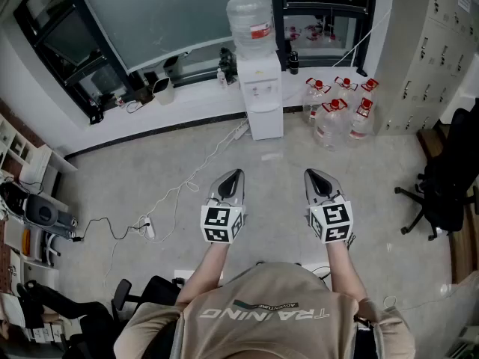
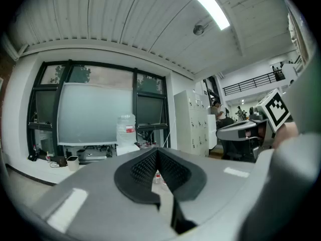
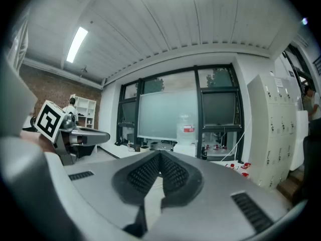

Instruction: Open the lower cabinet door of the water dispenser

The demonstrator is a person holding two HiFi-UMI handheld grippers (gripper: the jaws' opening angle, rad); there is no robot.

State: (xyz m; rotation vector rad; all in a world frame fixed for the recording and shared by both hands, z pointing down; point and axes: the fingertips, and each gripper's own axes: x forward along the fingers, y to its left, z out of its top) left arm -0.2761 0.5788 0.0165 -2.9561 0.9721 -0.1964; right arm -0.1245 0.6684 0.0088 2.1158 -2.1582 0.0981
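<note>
Ahead of left claw [image 1: 237, 173] and right claw [image 1: 311, 173], both clenched empty, seemingly open floor [image 1: 271, 172] to water dispenser [image 1: 260, 99].

Water dispenser [image 1: 260, 99] stands below the window [image 1: 172, 13], bottles [image 1: 338, 107] on the floor [image 1: 277, 170] to its right

Water dispenser [image 1: 260, 88] upright, lower cabinet door [image 1: 266, 123] closed. Left gripper [image 1: 233, 176] and right gripper [image 1: 314, 175] well apart from it, jaws together. Spare bottles [image 1: 340, 108] just beside it.
</note>
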